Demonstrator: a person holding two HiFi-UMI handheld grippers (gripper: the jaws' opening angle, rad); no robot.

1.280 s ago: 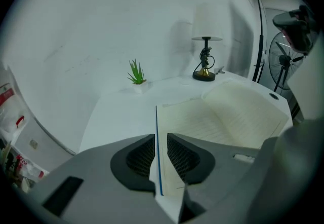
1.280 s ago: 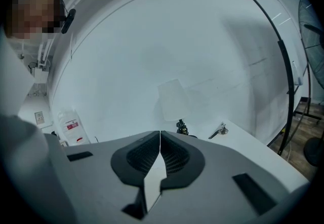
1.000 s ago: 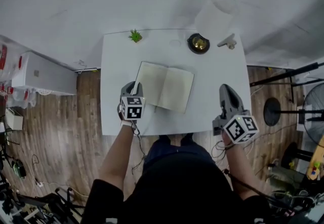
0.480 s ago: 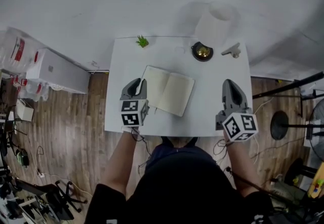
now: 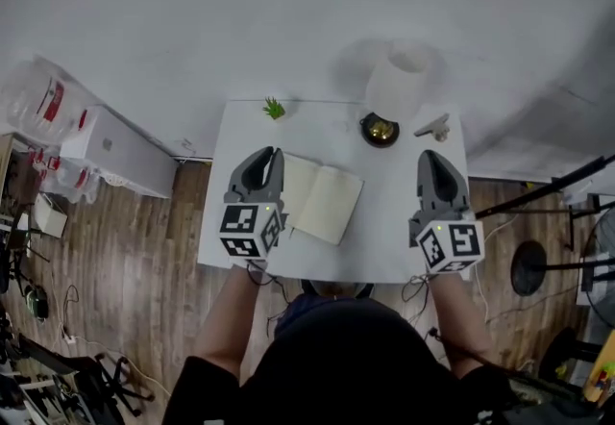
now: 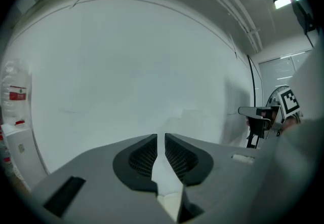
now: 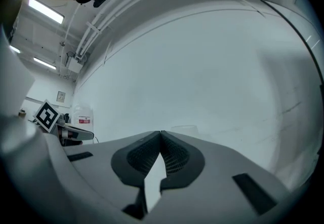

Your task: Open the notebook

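The notebook lies open on the white table, its blank pages facing up. Both grippers hang above the table and touch nothing. My left gripper hovers over the notebook's left edge; in the left gripper view it points at the white wall, its jaws closing to a narrow slit with nothing between them. My right gripper is over the table's right side. In the right gripper view its jaws meet, shut on nothing.
At the table's far edge stand a small green plant, a dark bowl with a gold object, a small grey item and a white cylinder. A white unit stands on the floor at left; stands at right.
Both grippers have risen from the table toward the camera, the left one more. The left gripper has come off the notebook's left edge. The notebook stays open.
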